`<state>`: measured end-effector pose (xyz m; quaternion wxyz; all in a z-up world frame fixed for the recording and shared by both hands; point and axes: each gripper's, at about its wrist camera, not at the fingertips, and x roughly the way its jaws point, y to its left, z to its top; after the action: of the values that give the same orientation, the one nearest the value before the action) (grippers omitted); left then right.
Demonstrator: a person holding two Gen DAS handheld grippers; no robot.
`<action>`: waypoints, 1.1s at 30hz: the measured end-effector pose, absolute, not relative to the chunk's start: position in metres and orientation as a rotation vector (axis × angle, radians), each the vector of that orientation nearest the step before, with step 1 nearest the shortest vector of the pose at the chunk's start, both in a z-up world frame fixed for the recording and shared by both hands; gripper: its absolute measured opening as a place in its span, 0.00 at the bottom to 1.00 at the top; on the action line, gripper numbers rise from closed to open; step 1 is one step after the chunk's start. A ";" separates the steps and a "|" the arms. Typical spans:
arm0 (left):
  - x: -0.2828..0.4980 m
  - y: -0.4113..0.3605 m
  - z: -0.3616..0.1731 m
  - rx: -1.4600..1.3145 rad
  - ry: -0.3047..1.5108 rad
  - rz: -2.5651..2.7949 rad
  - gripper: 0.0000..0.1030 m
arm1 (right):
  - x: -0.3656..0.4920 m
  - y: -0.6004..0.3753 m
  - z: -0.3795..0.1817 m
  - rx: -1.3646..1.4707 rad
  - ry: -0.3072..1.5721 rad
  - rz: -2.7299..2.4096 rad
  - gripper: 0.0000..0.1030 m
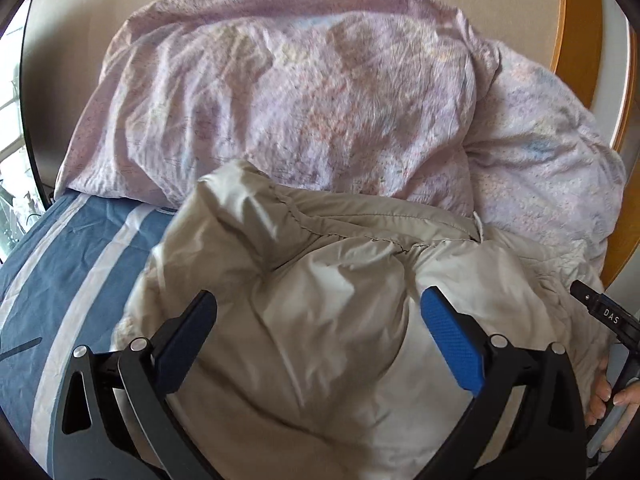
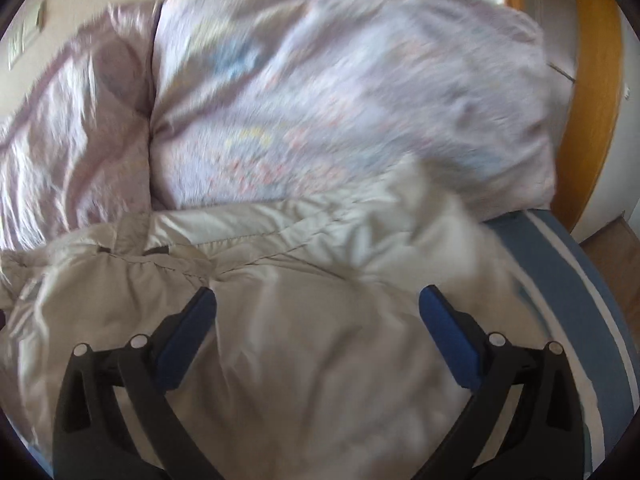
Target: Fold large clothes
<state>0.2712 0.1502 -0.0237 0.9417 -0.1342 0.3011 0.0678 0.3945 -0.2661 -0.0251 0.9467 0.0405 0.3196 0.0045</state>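
A large beige padded garment lies bunched on the bed, with a stitched seam running across its upper part. My left gripper hovers open over its middle, with nothing between the blue pads. In the blurred right wrist view the same garment fills the lower half. My right gripper hangs open above it, fingers spread wide and holding nothing. Part of the right tool and a hand show at the right edge of the left wrist view.
A blue sheet with white stripes covers the bed. A pink floral pillow and a bunched floral duvet lie behind the garment, against a beige wall. A wooden door frame stands at the right, past the bed's edge.
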 end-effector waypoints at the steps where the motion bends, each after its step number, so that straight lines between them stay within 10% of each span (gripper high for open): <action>1: 0.260 0.157 -0.019 -0.292 0.597 0.140 0.99 | 0.381 -0.277 -0.022 0.106 0.636 0.003 0.98; 25: 0.191 0.209 -0.059 -0.703 0.699 0.172 0.99 | 0.300 -0.385 -0.077 0.678 0.834 -0.067 0.95; 33: 0.210 0.215 -0.079 -0.859 0.694 0.184 0.81 | 0.309 -0.380 -0.099 0.833 0.857 0.047 0.69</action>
<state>0.2104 0.2150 -0.0789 0.8474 -0.4074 0.3291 0.0873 0.3087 -0.3804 -0.0993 0.8266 0.3920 0.4032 0.0220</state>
